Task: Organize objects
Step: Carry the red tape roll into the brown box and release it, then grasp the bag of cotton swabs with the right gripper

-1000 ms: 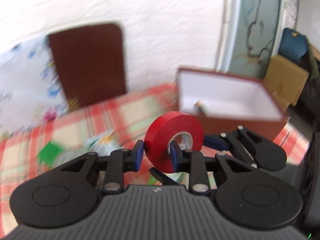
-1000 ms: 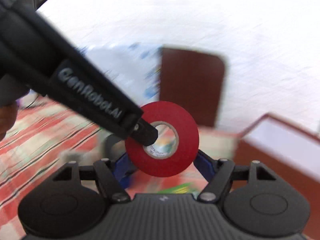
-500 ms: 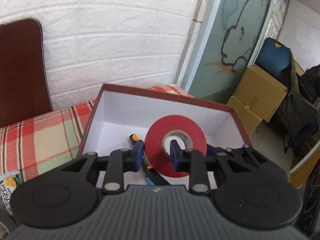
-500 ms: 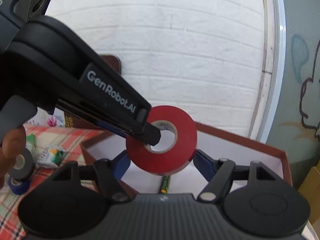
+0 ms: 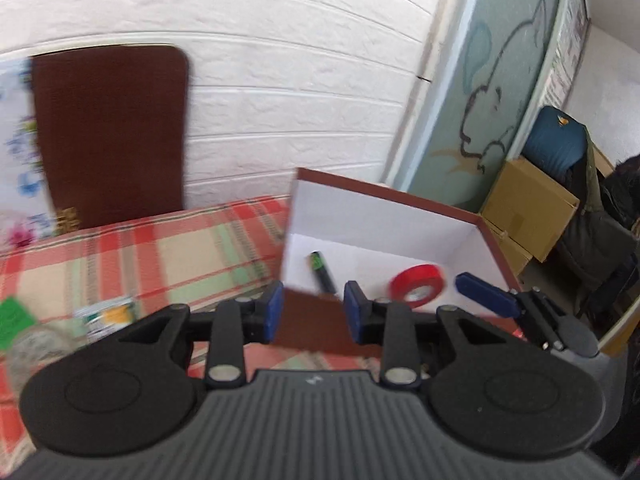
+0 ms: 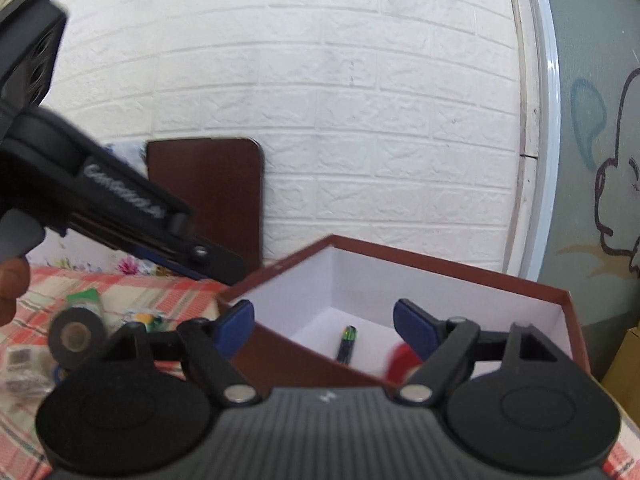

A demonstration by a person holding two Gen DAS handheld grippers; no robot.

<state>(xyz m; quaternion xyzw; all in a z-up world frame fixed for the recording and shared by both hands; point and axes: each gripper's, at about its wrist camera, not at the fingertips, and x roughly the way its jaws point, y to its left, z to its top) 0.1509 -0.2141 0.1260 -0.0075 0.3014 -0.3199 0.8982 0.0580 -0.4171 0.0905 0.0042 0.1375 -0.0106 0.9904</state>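
Observation:
A red tape roll (image 5: 418,285) lies flat on the white floor of the brown box (image 5: 392,196), near a dark battery (image 5: 322,272). My left gripper (image 5: 314,314) hovers at the box's near left corner, its jaws opening with nothing between the blue pads. My right gripper (image 6: 326,326) is over the box's near wall (image 6: 304,360), jaws opening wide and empty. The red tape roll (image 6: 400,360) shows blurred behind its right finger, and the battery (image 6: 347,342) lies between its pads. The left gripper's black fingers (image 6: 208,258) cross from the upper left.
A red plaid tablecloth (image 5: 160,248) covers the table. A brown board (image 5: 108,136) leans on the white brick wall. A black tape roll (image 6: 78,336) and small packets (image 6: 86,300) lie left of the box. Cardboard boxes (image 5: 528,212) stand beyond the table's right edge.
The left gripper let go of the red tape roll, which now lies in the box, and drew back to the left. The right gripper's jaws spread wider.

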